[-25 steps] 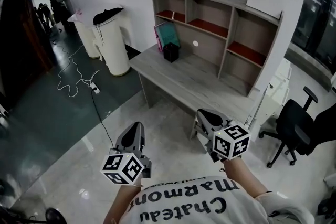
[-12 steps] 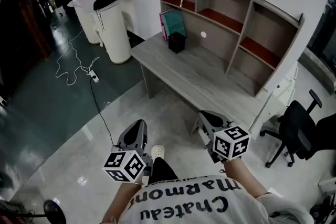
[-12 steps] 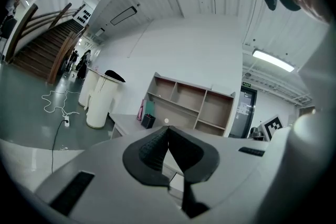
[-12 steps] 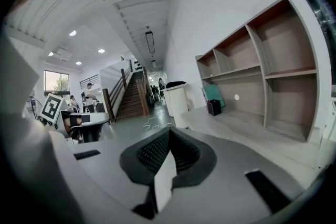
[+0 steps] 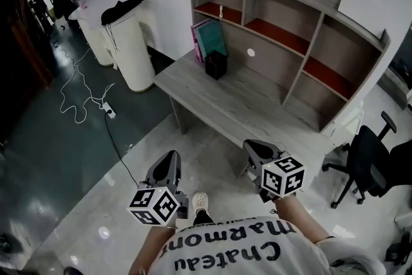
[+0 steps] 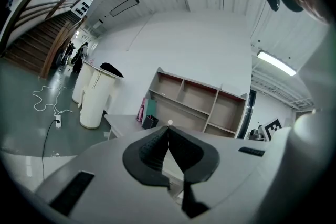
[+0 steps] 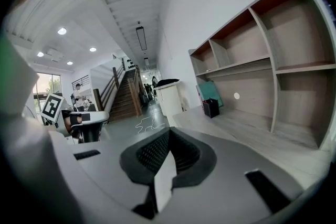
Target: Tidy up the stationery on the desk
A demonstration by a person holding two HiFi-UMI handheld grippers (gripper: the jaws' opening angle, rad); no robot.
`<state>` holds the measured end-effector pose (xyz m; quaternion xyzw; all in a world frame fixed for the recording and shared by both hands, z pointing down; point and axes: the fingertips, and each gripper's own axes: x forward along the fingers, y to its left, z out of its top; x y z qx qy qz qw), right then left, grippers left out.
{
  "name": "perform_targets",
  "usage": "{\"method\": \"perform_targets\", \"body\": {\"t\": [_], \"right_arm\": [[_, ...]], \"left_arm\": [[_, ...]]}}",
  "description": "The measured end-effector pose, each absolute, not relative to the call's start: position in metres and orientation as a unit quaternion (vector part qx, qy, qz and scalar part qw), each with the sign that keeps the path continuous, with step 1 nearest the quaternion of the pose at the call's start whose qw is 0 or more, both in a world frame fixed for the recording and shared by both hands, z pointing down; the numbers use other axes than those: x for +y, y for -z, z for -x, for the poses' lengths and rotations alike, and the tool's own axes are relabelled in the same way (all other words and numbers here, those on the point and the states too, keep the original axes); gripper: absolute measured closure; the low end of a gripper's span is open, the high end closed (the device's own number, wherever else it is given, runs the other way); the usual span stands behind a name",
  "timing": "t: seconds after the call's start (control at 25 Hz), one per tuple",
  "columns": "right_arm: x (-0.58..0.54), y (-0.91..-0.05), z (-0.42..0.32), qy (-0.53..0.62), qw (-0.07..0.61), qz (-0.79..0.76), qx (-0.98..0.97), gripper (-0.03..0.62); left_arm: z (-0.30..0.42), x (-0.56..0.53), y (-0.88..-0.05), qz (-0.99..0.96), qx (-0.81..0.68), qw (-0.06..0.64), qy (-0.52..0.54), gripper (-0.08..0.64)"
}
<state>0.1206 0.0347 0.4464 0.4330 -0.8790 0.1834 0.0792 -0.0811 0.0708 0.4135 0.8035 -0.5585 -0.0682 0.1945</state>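
Well ahead of the left gripper point(image 5: 170, 156) and right gripper point(image 5: 253, 146), both pressed together on nothing short of the desk point(image 5: 257, 106), a black pen holder point(image 5: 215, 65) stands beside leaning books point(image 5: 209, 39).

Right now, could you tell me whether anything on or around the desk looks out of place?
Nothing on the desk looks spilled or damaged. The black pen holder stands upright, and the books behind it lean slightly. The only untidy thing is a power strip with cable trailing loose across the dark floor.
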Motion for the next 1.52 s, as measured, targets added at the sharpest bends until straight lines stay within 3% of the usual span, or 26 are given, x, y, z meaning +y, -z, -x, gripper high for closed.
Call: {"method": "perform_targets", "body": {"t": [1.0, 1.52], "right_arm": [[-0.177, -0.388, -0.055, -0.151, 0.032, -0.502, -0.851, 0.581], [-0.229, -0.417, -0.05, -0.155, 0.079, -0.502, -0.847, 0.581]], "left_arm": [[0.171, -0.164, -0.349, -0.843, -0.511, 0.148, 0.078, 0.545], [0.207, -0.183, -0.39, -0.815, -0.534, 0.205, 0.094, 0.545]]}}
